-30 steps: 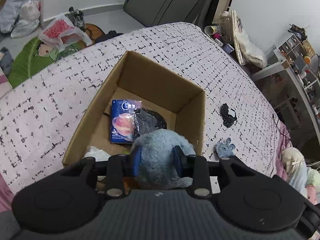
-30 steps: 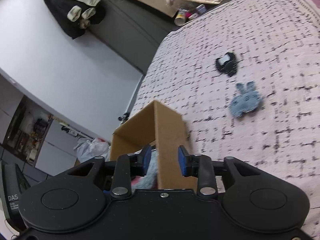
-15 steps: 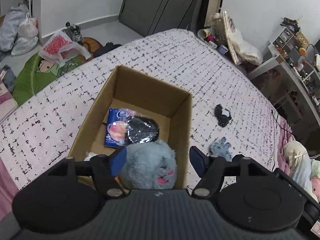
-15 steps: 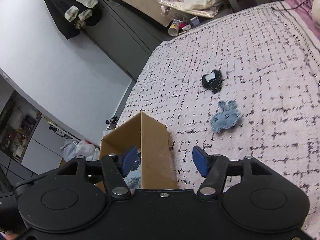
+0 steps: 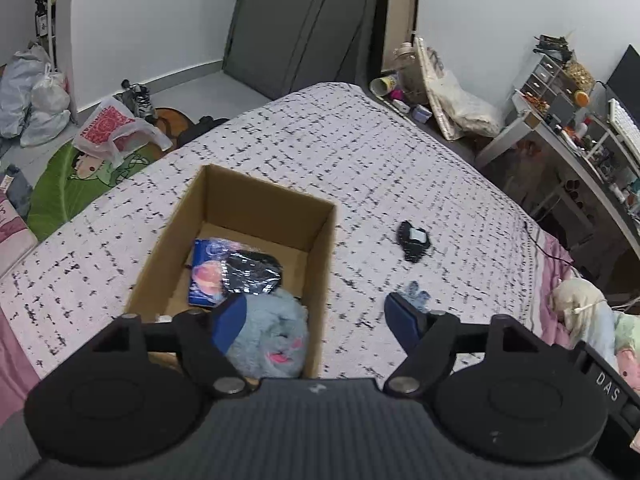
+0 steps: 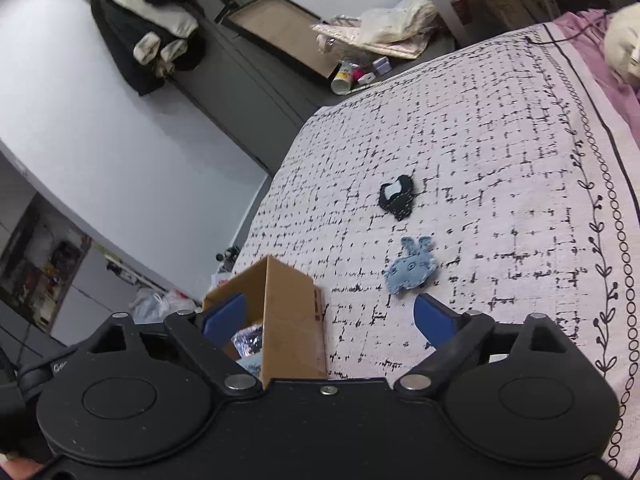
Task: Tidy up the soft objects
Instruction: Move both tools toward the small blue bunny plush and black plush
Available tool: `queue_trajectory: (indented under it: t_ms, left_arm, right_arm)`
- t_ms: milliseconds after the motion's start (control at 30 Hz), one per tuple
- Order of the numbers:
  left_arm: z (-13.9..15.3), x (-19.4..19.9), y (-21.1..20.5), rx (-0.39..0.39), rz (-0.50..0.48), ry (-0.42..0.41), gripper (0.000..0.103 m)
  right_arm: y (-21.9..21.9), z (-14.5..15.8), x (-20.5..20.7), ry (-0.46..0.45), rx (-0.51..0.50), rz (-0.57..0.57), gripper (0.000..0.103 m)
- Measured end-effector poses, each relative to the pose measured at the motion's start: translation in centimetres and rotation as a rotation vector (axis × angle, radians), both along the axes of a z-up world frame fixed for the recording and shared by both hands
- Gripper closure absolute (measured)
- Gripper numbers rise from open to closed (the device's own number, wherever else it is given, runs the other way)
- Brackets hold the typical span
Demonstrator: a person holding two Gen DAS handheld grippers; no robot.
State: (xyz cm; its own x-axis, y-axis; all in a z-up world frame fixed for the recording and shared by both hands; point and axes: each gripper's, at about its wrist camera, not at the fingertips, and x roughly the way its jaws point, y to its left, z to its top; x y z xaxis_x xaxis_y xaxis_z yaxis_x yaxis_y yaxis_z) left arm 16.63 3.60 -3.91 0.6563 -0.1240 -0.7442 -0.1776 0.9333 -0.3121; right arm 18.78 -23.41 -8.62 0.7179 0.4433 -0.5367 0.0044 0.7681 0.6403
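Observation:
An open cardboard box (image 5: 320, 240) stands on the bed; it also shows in the right wrist view (image 6: 292, 312). Inside lie a grey-blue plush toy (image 5: 272, 336), a blue packet (image 5: 206, 276) and a shiny black pouch (image 5: 252, 276). My left gripper (image 5: 316, 318) is open and empty above the box's near right corner. On the bedspread to the right lie a small blue rabbit toy (image 6: 410, 270) and a black soft item (image 6: 397, 196), also seen in the left wrist view (image 5: 414, 240). My right gripper (image 6: 332, 316) is open and empty, short of the rabbit toy.
The bed has a pink-white bedspread with black marks (image 5: 360, 160). Plush toys (image 5: 588, 320) lie at the bed's right edge. A desk with clutter (image 5: 572, 128) stands beyond. Bags (image 5: 112, 132) and a green mat lie on the floor at the left.
My left gripper opened and let the grey-blue plush drop into the box, then drew up and back. My right gripper opened too and turned toward the rabbit toy.

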Motion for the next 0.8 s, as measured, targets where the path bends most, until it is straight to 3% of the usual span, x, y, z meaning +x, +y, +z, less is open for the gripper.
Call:
queue_trajectory:
  t_ms: [267,800]
  left_arm:
    - [0.7,0.1,-2.3,0.044,-0.04,-0.007,0.024]
    - [-0.5,2.5,-6.9,0.105,-0.11,-0.002,0.019]
  right_arm:
    - [-2.4,-0.7,-0.1,0.015,0.043,-0.041,0.01]
    - [-5.9,-3.5,1.0,0.046,0.147,-0.121,0.014]
